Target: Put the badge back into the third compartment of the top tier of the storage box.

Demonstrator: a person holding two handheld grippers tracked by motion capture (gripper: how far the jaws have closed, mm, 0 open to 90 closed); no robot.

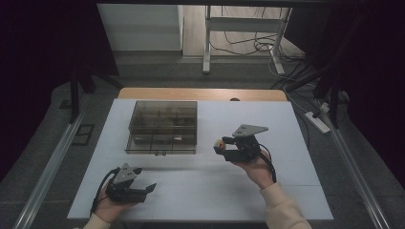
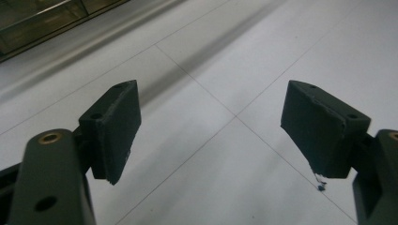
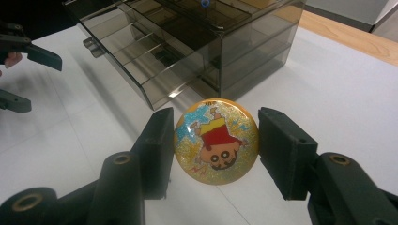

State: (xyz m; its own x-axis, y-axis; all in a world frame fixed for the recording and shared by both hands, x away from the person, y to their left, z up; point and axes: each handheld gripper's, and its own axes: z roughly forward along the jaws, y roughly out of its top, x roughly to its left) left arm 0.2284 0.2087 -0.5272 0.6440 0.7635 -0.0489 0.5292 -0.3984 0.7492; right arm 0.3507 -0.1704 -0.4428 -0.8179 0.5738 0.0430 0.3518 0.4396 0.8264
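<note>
- Right gripper view: my right gripper (image 3: 216,140) holds a round badge (image 3: 216,141) by its rim, one black pad against each side. The badge's face is glossy, with a yellow-gold glitter ground, a pale blue patch and a cartoon child in a red top, seen upside down.
- High view: I see the badge (image 1: 219,144) as a small pale disc at the tip of the right gripper (image 1: 222,147), raised above the white table (image 1: 286,191), just right of the drawer box (image 1: 163,127).
- Drawer box (image 3: 197,42): smoked, see-through plastic, divided into compartments. One low drawer (image 3: 136,70) stands pulled out toward me. Small pale items lie inside the box, too dim for me to identify.
- Left gripper view: my left gripper (image 2: 211,131) has its jaws spread wide with nothing between them, above bare table (image 2: 225,56).
- High view: the left gripper (image 1: 143,190) sits near the table's front edge, well apart from the box.
</note>
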